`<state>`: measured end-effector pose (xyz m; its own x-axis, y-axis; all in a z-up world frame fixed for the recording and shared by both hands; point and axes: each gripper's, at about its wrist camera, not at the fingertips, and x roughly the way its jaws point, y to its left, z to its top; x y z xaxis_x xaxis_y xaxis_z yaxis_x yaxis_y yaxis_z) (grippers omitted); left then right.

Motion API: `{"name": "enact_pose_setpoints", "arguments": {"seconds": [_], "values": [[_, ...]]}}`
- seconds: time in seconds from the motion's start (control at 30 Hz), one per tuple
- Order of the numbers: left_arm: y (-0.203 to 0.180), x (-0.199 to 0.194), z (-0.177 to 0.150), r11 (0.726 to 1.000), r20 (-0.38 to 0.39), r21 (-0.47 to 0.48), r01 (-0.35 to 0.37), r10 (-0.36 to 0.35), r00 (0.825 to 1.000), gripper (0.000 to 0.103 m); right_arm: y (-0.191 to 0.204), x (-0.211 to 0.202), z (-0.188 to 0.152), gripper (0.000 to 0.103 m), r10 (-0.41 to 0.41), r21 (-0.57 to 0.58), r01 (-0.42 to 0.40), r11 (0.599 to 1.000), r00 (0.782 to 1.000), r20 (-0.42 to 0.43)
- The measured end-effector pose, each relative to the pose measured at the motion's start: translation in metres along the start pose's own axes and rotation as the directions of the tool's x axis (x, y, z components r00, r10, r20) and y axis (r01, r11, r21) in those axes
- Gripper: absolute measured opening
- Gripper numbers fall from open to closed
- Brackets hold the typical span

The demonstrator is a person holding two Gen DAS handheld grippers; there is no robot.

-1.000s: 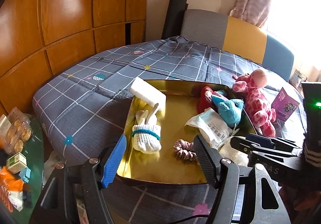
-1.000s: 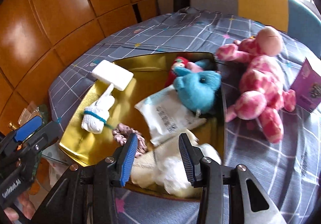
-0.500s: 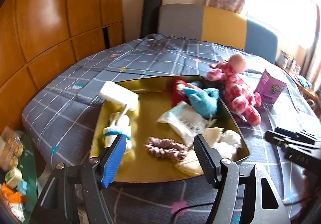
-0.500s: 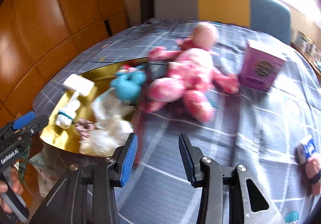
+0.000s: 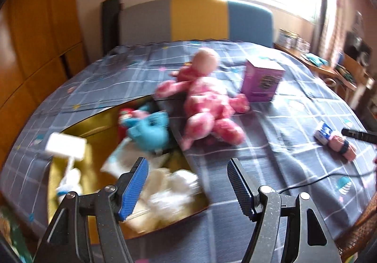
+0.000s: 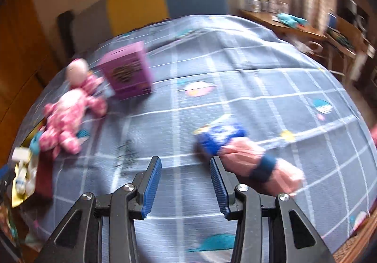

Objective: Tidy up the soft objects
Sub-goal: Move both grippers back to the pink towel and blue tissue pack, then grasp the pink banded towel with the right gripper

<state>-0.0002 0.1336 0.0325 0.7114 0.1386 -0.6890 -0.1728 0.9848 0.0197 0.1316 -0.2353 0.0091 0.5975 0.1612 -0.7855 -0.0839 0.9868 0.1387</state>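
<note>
Blue-padded left gripper [image 5: 187, 182]: lower centre of the left wrist view, fingers [image 5: 133, 188] spread wide, nothing between them, hanging above the tray's right edge and the cloth.
Right gripper [image 6: 186, 186]: lower centre of the right wrist view, fingers [image 6: 152, 187] parted and released, bare cloth between them; its dark tip also shows at the right edge of the left view.
Cloth [image 6: 235, 88]: grey-blue with a white grid, covering the worktop.
Tray [image 5: 99, 121]: gold, lower left of the left view, blurred; seen as a sliver at the left edge of the right view.
Tray contents: white fluffy pieces [image 5: 174, 192] nearest, a white packet [image 5: 117, 159] behind them, a white bundle [image 5: 70, 180] at the left, a white block [image 5: 66, 145] on the left rim, a blue plush [image 5: 150, 131] at the far right corner with something red behind it.
Pink roll [image 6: 254, 159]: just right of the right gripper's right finger, apart from it, lying on the cloth with a dark band round it; a blue-and-white packet [image 6: 221, 135] touches its far end. In the left view both lie at mid right.
Pink plush [image 5: 207, 100]: centre of the left view, on the cloth just beyond the tray's far right corner; left side of the right view.
Purple box [image 5: 262, 81]: upright, just right of the plush's head.
Chair [image 5: 198, 20]: grey, yellow and blue back, behind the worktop.
</note>
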Motion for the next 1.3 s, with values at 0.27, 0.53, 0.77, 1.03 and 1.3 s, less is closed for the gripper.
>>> {"name": "enact_pose_setpoints", "arguments": {"seconds": [0.27, 0.53, 0.77, 1.03, 1.3], "values": [[-0.074, 0.030, 0.026, 0.984, -0.052, 0.132, 0.120, -0.115, 0.992, 0.071, -0.063, 0.025, 0.023, 0.062, -0.041, -0.035, 0.036, 0.999, 0.987, -0.155], [-0.138, 0.057, 0.037, 0.944, -0.131, 0.225, 0.242, -0.217, 0.967, 0.077, -0.069, 0.046, 0.025, 0.065, -0.140, -0.305, 0.049, 0.951, 0.948, -0.284], [-0.183, 0.084, 0.041, 0.915, -0.201, 0.271, 0.299, -0.250, 0.947, 0.077, -0.056, 0.072, 0.022, 0.066, -0.177, -0.479, 0.002, 0.878, 0.931, -0.320], [-0.223, 0.100, 0.046, 0.872, -0.240, 0.335, 0.357, -0.287, 0.927, 0.077, -0.057, 0.072, 0.016, 0.035, -0.161, -0.530, -0.028, 0.848, 0.938, -0.307], [-0.277, 0.128, 0.054, 0.812, -0.267, 0.417, 0.408, -0.319, 0.909, 0.081, -0.134, 0.073, 0.032, 0.036, -0.149, -0.130, 0.108, 0.986, 0.918, -0.368]]}}
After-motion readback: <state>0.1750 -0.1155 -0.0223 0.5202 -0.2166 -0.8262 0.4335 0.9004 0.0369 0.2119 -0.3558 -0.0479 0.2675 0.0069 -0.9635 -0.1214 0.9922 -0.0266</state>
